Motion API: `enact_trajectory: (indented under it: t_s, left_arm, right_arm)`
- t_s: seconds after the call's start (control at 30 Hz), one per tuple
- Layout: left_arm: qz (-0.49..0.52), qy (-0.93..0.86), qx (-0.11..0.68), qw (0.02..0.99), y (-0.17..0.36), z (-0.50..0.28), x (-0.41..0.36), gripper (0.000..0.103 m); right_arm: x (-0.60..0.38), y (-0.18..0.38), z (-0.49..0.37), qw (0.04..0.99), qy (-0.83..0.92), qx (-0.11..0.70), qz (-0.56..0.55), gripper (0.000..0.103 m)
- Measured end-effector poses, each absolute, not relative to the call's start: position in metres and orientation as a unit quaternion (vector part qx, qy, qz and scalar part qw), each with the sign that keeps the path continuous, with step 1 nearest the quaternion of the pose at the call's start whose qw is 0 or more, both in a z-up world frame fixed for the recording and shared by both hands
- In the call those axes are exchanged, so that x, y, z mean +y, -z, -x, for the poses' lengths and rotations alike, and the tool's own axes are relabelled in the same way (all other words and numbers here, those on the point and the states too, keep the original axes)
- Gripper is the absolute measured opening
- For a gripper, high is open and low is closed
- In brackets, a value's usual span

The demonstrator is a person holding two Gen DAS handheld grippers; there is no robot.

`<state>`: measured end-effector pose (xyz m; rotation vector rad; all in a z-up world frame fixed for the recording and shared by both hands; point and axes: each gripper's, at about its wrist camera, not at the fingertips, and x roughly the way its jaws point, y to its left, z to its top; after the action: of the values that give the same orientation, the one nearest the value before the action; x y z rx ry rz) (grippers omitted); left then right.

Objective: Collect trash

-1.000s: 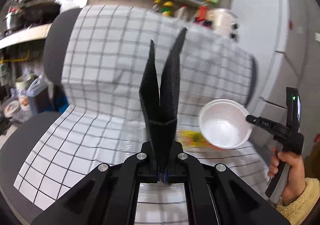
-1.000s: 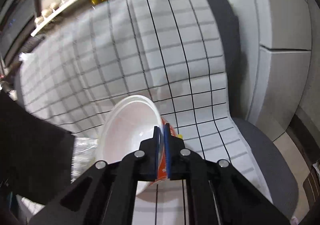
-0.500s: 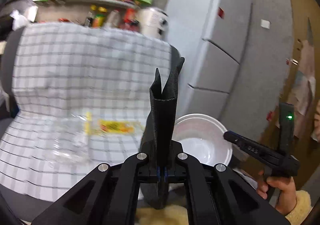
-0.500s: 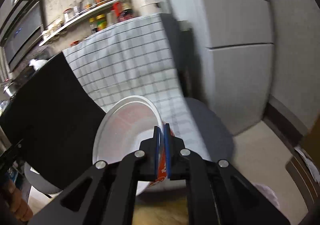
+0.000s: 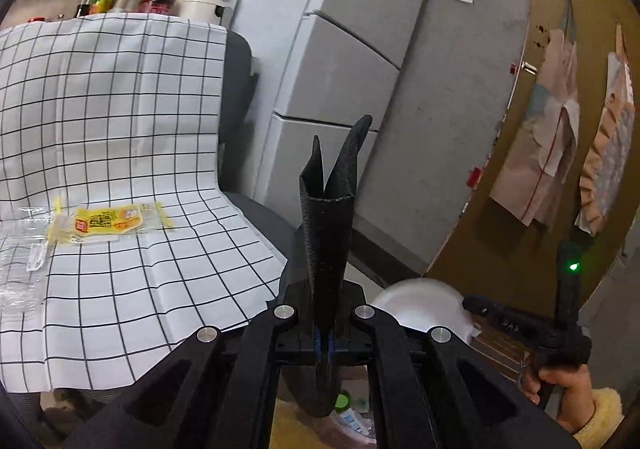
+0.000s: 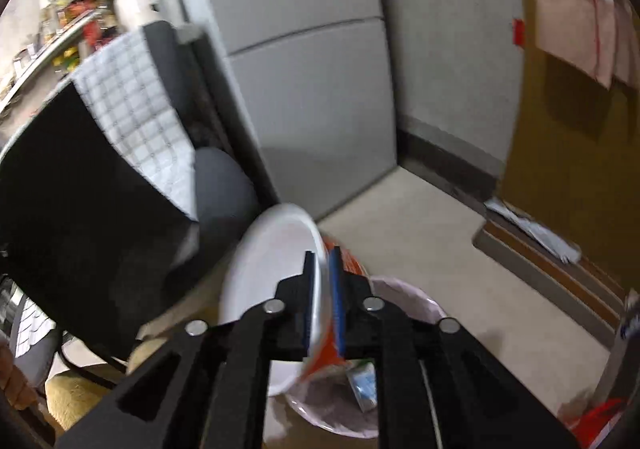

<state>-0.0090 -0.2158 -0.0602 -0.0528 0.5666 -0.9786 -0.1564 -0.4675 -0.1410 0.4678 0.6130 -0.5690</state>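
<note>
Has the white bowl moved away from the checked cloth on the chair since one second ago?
Yes. The white bowl has left the checked cloth and now hangs over the bin on the floor.

White, black and grey, with spots of orange and yellow

The cloth (image 5: 112,109) is white with a thin black grid; the chair (image 5: 236,81) under it is dark grey. A wrapper (image 5: 108,223) on the cloth is yellow with a red mark beside clear plastic (image 5: 20,249). The bag (image 5: 328,217) is black. The bowl (image 6: 272,273) is white inside, orange-red outside. The bin (image 6: 404,297) has a pale pink liner. The fridge (image 5: 344,61) is light grey with a small red sticker. The wall (image 5: 504,185) is ochre-brown, the floor (image 6: 420,233) beige. The sleeve (image 5: 600,409) is fuzzy yellow. Both grippers are black with blue pads (image 6: 338,289).
</note>
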Motion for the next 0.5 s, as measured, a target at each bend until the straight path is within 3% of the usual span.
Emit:
enact_trajectory:
  t_s: [0.07,0.5]
  left_arm:
    - [0.022,0.467,0.272,0.841,0.062,0.010,-0.220,0.001]
    - [-0.010,0.533,0.263,0.804,0.051,0.041,-0.250,0.001]
  right_arm:
    - [-0.471,0.149,0.154,0.884,0.278,0.298,-0.231,0.021]
    - [-0.473,0.150,0.160,0.893,0.272,0.280,-0.225,0.022]
